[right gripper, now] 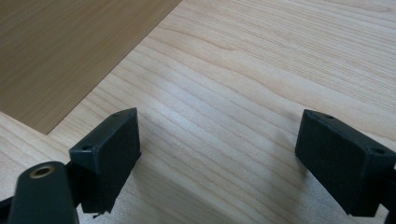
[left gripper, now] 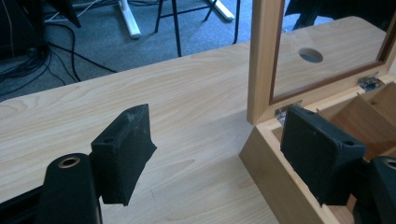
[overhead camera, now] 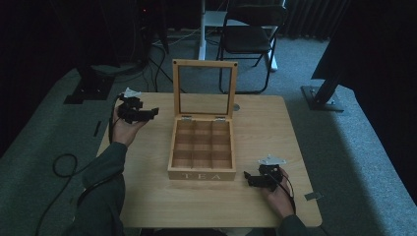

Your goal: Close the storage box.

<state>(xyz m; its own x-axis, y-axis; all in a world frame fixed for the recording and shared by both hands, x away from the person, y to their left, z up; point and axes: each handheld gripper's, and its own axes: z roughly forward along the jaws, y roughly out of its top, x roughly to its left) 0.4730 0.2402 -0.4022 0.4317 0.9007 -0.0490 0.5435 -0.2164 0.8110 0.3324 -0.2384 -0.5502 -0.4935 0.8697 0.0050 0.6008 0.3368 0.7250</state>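
Item: wooden tea box [overhead camera: 201, 174], lettered TEA on its front wall, standing at the middle of the table [overhead camera: 147, 196] with its glass-paned lid [overhead camera: 204, 64] raised upright on two hinges at the back. Contents: nine compartments in a three-by-three grid, every one seen from the high view bare, no bags or sachets in any. Your left gripper [overhead camera: 147, 114] hangs above the table just left of the box's rear corner, its jaws standing wide with nothing between them; in the left gripper view the lid's near post [left gripper: 264, 56] rises just beyond the right-hand pad [left gripper: 317, 149], which overlaps the box wall but whether it touches cannot be told. Your right gripper [overhead camera: 248, 178] rests low near the front right corner of the box, jaws likewise spread and empty, over plain tabletop [right gripper: 243, 84] with the box's side [right gripper: 56, 51] just ahead. Step judged in hand: working the lid. To do it well, take the lid frame by its side post or top rail, not the pane, keep the grip light, and swing it along the hinge arc rather than pushing straight; use your right gripper to steady the front wall so the box does not slide.
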